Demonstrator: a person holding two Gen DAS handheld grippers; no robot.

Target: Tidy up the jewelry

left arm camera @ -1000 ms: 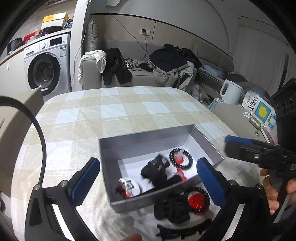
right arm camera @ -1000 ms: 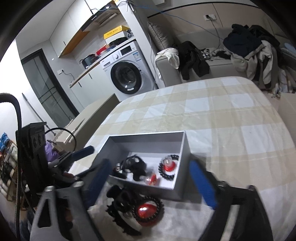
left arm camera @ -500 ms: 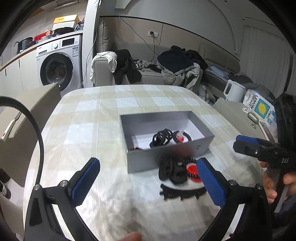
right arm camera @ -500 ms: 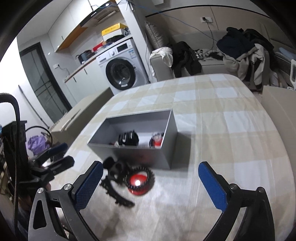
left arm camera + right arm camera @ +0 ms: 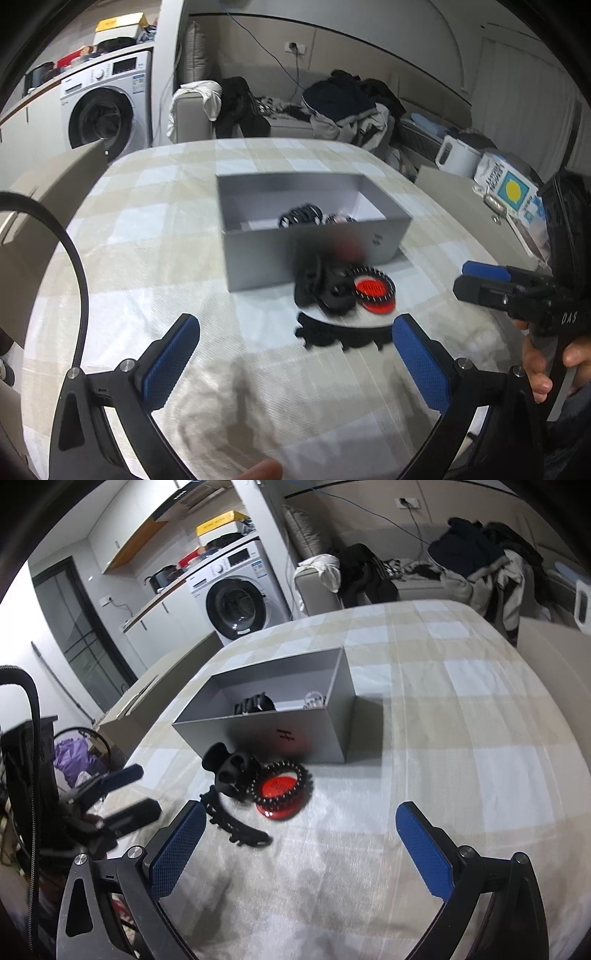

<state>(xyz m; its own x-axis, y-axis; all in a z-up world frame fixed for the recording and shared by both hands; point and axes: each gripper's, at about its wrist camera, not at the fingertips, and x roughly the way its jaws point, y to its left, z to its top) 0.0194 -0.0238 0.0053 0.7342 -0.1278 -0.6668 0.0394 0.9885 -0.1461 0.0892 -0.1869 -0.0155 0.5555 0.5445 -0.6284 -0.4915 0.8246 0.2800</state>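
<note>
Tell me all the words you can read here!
"DAS": on the right gripper, by its handle.
"H": on the grey box.
Red disc: letters too blurred.
Blue-and-white carton: words too tilted.
Washing machine labels: too small.

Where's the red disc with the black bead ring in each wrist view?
Left wrist: red disc right of centre, on the cloth just in front of the grey box.
Right wrist: red disc left of centre, below the grey box.
Shared landmark: the black claw clip touching its left side.
</note>
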